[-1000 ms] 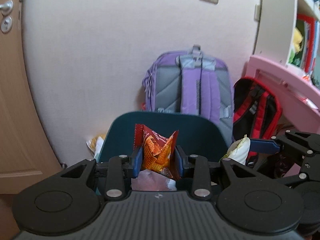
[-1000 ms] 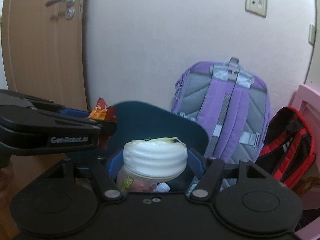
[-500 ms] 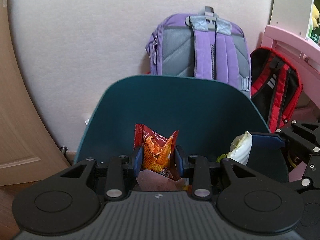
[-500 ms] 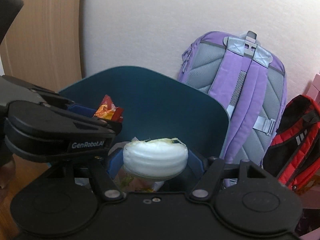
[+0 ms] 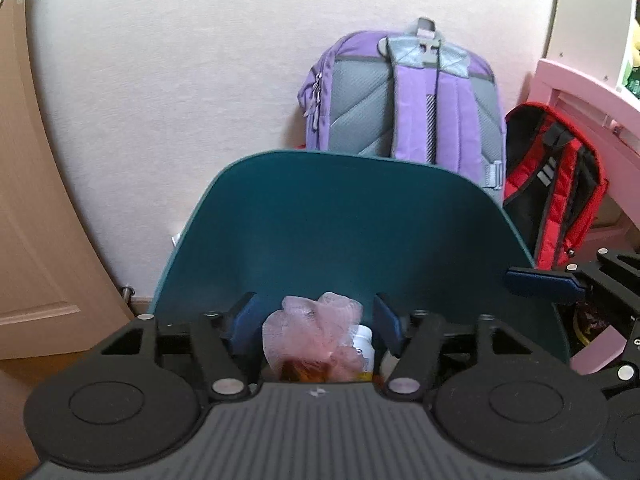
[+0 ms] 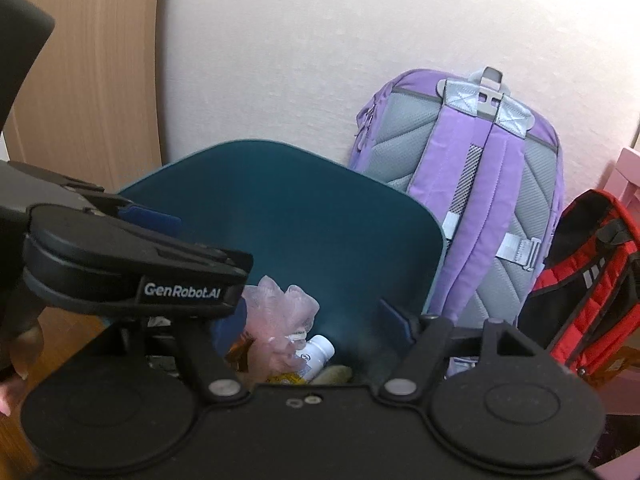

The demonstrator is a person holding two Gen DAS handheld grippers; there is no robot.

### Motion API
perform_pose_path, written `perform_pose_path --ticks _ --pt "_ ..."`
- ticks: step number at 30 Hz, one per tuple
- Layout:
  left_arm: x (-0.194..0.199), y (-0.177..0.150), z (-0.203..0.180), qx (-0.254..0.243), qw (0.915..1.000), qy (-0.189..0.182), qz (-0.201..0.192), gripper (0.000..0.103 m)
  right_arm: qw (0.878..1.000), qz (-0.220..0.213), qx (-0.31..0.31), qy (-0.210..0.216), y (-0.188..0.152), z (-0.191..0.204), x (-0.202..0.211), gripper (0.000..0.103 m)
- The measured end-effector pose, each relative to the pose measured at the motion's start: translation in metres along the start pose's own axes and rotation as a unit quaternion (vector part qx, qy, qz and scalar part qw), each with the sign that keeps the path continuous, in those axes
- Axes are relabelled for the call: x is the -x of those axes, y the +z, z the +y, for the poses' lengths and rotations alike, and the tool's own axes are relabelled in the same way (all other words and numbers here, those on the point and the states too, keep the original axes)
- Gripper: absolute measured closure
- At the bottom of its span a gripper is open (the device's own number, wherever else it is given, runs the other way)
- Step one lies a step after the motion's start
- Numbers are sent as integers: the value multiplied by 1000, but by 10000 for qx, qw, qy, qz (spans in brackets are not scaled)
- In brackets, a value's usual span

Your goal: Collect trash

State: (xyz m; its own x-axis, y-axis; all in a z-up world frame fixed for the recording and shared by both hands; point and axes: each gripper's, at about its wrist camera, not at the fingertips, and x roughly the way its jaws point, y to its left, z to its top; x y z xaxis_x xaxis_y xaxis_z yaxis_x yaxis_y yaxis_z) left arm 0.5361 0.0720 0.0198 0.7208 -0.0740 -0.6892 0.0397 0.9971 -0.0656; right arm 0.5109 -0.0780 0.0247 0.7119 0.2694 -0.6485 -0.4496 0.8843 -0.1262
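A dark teal trash bin (image 5: 352, 216) stands against the wall, also in the right wrist view (image 6: 304, 216). Inside lie a pink mesh puff (image 5: 320, 328), a small white bottle (image 6: 316, 354) and bits of orange and yellow wrapper (image 6: 240, 350). My left gripper (image 5: 316, 324) is open and empty over the bin mouth. My right gripper (image 6: 312, 320) is open and empty beside it, over the same bin. The left gripper's body (image 6: 132, 268) shows at the left of the right wrist view.
A purple and grey backpack (image 5: 404, 92) leans on the wall behind the bin. A red and black backpack (image 5: 556, 184) sits to its right under pink furniture (image 5: 584, 92). A wooden door (image 6: 84, 60) is at the left.
Both grippers opened. The orange snack wrapper left the left gripper and the white crumpled piece left the right gripper; both dropped into the bin. Both grippers moved closer over the bin.
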Motion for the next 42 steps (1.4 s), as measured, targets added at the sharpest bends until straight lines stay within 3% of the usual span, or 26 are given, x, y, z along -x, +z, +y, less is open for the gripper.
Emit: perform_pose_path --ticks 17,27,31,42 --pt "110 -19 -22 -174 9992 -153 -330 40 9993 -339 -93 132 -20 6 113 28" --pt "168 -59 -33 -240 9984 -294 -409 39 9992 -311 -52 248 -61 20 160 26" --pt "184 -78 -35 -248 9984 -264 -429 29 9990 -279 -95 328 -80 21 173 23" --pt "194 -138 -34 -251 9990 -263 -250 24 9980 -82 -222 588 -142 31 185 11"
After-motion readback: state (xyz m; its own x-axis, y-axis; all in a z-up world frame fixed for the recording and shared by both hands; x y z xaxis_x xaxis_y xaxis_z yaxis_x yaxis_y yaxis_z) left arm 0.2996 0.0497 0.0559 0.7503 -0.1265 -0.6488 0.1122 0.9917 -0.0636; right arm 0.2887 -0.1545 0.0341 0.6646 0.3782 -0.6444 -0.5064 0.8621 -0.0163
